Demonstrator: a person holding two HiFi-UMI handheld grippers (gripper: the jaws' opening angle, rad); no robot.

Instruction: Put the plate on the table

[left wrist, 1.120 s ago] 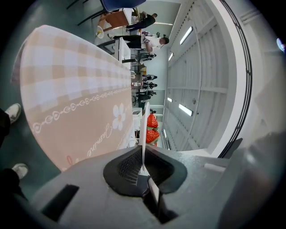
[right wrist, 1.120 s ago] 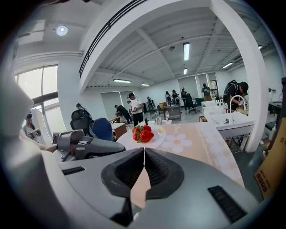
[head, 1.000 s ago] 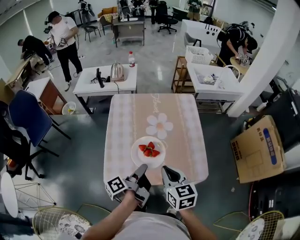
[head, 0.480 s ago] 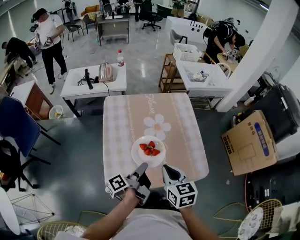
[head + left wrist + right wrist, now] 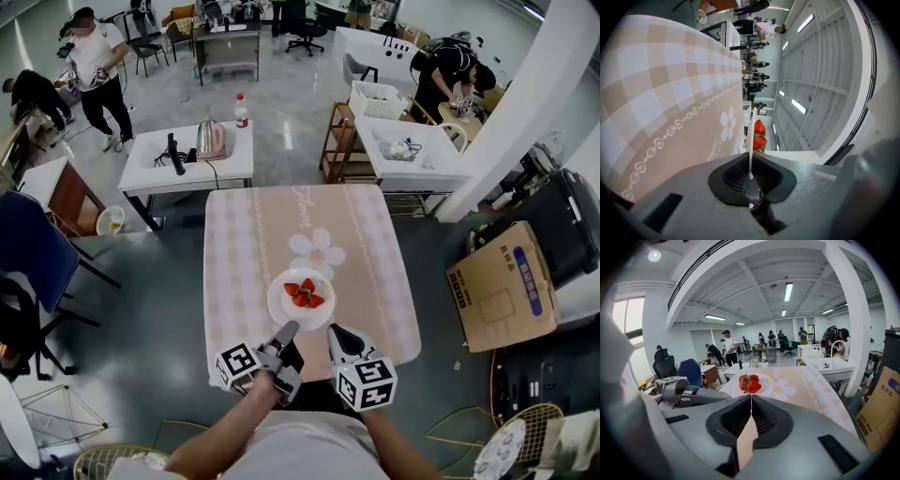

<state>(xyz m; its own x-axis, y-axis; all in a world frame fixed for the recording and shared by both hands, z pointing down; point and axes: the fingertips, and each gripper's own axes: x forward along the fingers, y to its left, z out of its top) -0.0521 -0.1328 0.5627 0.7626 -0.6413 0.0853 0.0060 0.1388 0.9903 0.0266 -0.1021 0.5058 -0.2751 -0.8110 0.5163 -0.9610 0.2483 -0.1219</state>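
Observation:
A white plate [image 5: 281, 306] with red strawberries [image 5: 302, 294] is over the near part of the table [image 5: 253, 244], which has a beige checked cloth with a flower print. My left gripper [image 5: 287, 329] is shut on the plate's near rim. In the left gripper view the rim [image 5: 751, 140] runs edge-on between the jaws, with the strawberries [image 5: 759, 136] behind it. My right gripper [image 5: 335, 332] sits just right of the plate, apart from it, jaws shut on nothing. In the right gripper view the plate [image 5: 767, 379] lies ahead and the left gripper's body [image 5: 689, 394] is at the left.
Behind the table stands a white desk [image 5: 150, 169] with a kettle [image 5: 211, 141]. A cardboard box [image 5: 502, 286] lies on the floor at the right, and a blue chair [image 5: 37, 248] stands at the left. A white column [image 5: 525, 103] rises at the right. Several people work at the back.
The head view has shifted a little. The plate sits slightly further right and forward over the cloth, with the left gripper still on its rim and the right gripper beside it.

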